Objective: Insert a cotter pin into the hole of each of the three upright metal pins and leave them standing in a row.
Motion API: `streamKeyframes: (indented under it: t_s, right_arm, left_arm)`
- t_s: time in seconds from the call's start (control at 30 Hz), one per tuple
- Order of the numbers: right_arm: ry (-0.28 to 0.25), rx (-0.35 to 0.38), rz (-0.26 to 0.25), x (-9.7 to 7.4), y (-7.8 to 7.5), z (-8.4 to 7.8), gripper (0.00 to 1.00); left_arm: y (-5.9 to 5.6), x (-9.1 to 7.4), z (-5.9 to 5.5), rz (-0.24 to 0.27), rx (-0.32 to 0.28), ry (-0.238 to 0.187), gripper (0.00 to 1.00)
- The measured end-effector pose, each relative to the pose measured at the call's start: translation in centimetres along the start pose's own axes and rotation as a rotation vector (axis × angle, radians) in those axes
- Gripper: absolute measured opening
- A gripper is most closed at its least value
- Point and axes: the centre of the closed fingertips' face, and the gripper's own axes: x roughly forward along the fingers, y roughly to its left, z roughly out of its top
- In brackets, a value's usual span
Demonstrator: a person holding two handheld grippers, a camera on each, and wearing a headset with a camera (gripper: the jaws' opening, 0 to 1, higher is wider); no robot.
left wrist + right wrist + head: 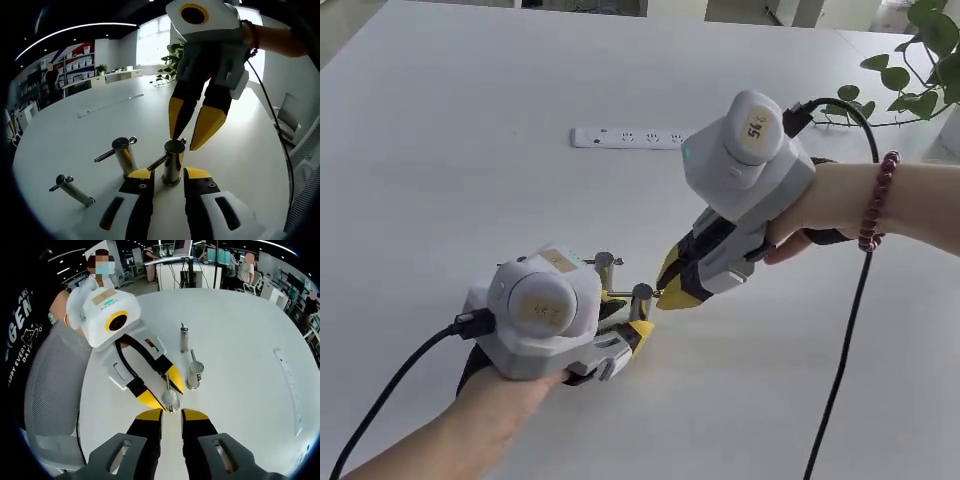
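Three upright metal pins stand in a row on the white table (440,150). The nearest pin (172,162) stands between the tips of my left gripper (170,176), which looks shut on its base. A cotter pin (156,161) runs through its top. My right gripper (184,142) comes in from the far side, with its yellow tips closed on the cotter pin's looped end. The middle pin (124,154) and the far pin (72,189) each carry a cotter pin. In the head view the nearest pin (641,296) sits between the left gripper (632,322) and the right gripper (670,295).
A white power strip (630,137) lies farther back on the table. A potted plant (920,60) stands at the back right corner. Black cables (845,360) trail from both grippers across the table. A grey chair (50,405) stands beside the table.
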Motion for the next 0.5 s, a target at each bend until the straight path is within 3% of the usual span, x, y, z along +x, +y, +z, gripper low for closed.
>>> streamKeyframes:
  t_s: [0.13, 0.4, 0.5]
  right_arm:
    - [-0.058, -0.019, -0.016, 0.1, 0.2, 1.0, 0.13]
    - [-0.079, -0.008, -0.02, 0.9, 0.4, 1.6, 0.15]
    - [-0.09, -0.026, -0.026, 1.3, 0.4, 1.8, 0.13]
  left_arm:
    - [0.0, -0.5, -0.3, 0.0, 0.006, 0.009, 0.25]
    - [-0.1, -1.2, -0.2, 0.003, 0.007, 0.005, 0.29]
    - [0.1, -1.3, -0.2, 0.004, -0.02, 0.001, 0.31]
